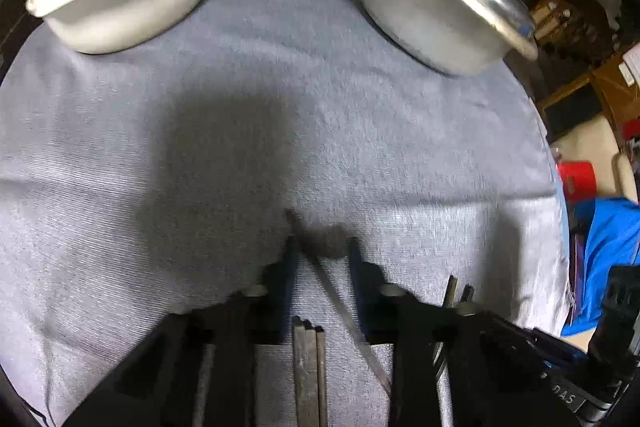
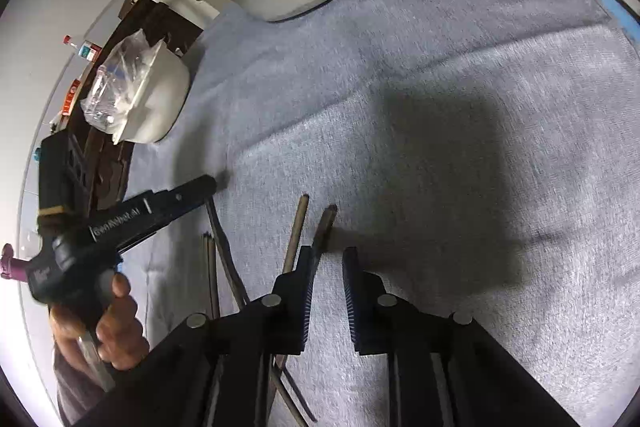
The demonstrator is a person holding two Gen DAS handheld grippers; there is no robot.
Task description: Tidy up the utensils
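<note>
Several dark chopsticks lie on a grey towel (image 1: 360, 131). My left gripper (image 1: 321, 253) points down at the towel, its fingers apart around one thin chopstick (image 1: 336, 299) that crosses the gap slantwise; towel shows on both sides of it. A flat bundle of chopsticks (image 1: 308, 367) lies just below. In the right wrist view the left gripper (image 2: 210, 183) touches down at the left, a hand (image 2: 120, 323) on its handle. My right gripper (image 2: 328, 261) is open over the towel; one chopstick (image 2: 326, 227) ends at its left finger and another chopstick (image 2: 296, 231) lies beside it.
Two white bowls stand at the towel's far side: the bowl with clear plastic wrapping (image 1: 120, 7) at the left, and the bowl with a metal lid (image 1: 432, 23) at the right. The table edge (image 1: 556, 163) drops off at the right, with a red box (image 1: 578, 179) and blue fabric (image 1: 608, 247) beyond.
</note>
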